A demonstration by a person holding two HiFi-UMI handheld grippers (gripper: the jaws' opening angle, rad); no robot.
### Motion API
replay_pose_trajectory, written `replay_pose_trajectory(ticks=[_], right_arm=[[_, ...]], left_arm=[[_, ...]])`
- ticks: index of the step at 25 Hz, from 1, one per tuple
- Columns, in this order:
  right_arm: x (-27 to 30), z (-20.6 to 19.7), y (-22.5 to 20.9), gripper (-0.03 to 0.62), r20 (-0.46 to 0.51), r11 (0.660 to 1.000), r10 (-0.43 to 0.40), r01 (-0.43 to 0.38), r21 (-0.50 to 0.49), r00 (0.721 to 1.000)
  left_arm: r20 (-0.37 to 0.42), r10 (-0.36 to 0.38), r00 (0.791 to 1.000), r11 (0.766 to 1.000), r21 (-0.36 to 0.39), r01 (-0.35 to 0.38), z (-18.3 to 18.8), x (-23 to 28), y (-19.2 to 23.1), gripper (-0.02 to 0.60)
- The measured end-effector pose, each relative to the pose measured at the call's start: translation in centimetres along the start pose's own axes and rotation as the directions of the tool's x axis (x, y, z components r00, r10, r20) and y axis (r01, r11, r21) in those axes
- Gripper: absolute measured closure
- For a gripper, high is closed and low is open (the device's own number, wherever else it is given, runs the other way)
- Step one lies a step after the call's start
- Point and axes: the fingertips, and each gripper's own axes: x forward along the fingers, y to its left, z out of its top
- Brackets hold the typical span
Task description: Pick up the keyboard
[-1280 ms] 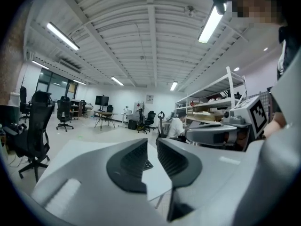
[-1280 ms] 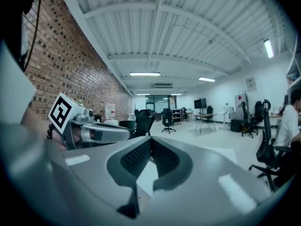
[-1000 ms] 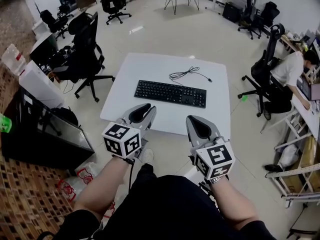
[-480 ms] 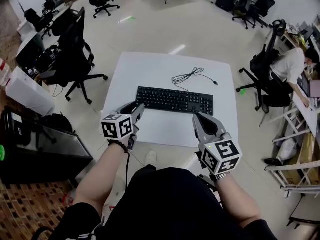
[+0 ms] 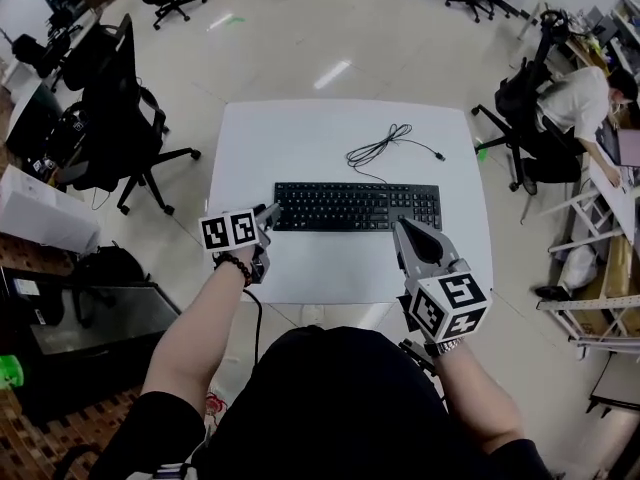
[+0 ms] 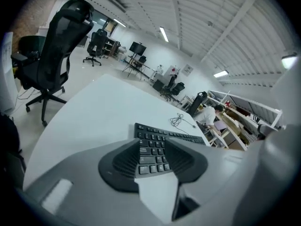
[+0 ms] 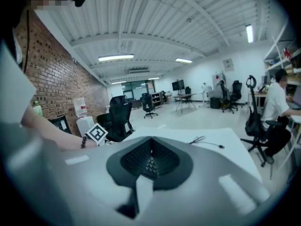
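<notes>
The black keyboard (image 5: pixel 357 206) lies flat near the middle of the white table (image 5: pixel 300 138). Its long axis runs left to right across the person's front, and its loose cable (image 5: pixel 385 146) is curled on the far side. The left gripper (image 5: pixel 268 213) is the nearer tool. Its tips are right at the keyboard's left end, angled down and pointing along its length, with the forearm stretched forward over the table's near edge. Its jaws have just been opening and stand wide apart. The end keys show in the gap in the left gripper view, but I can't quite tell whether the tips already straddle that end or stop just short; nothing is pinched. The right gripper (image 5: pixel 403 228) hangs by the near edge toward the right end, jaws pressed together and empty, with the elbow tucked close.
</notes>
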Motion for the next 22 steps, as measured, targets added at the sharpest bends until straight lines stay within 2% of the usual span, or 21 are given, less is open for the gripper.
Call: replay_pose_trajectory(ticks=[5, 12, 17, 22], right_arm=[[1.5, -0.8, -0.9, 0.591, -0.027, 0.999, -0.040, 0.041, 0.032, 0.999], [2.9, -2.6, -2.4, 0.591, -0.072, 0.992, -0.077, 0.084, 0.098, 0.994], [3.6, -3.2, -2.9, 0.591, -0.085, 0.988, -0.085, 0.096, 0.125, 0.993], [4.2, -3.3, -2.9, 0.591, -0.089, 0.986, -0.087, 0.098, 0.134, 0.992]], left_arm=[[-0.085, -0.051, 0.995, 0.996, -0.081, 0.044, -0.5, 3.1, 1.6, 0.439], [-0.155, -0.073, 0.985, 0.990, -0.131, 0.053, -1.6, 5.1, 2.9, 0.439], [-0.182, -0.086, 0.980, 0.987, -0.150, 0.059, -2.0, 5.7, 3.0, 0.439], [-0.206, -0.087, 0.975, 0.989, -0.135, 0.060, -2.1, 5.8, 3.0, 0.449]])
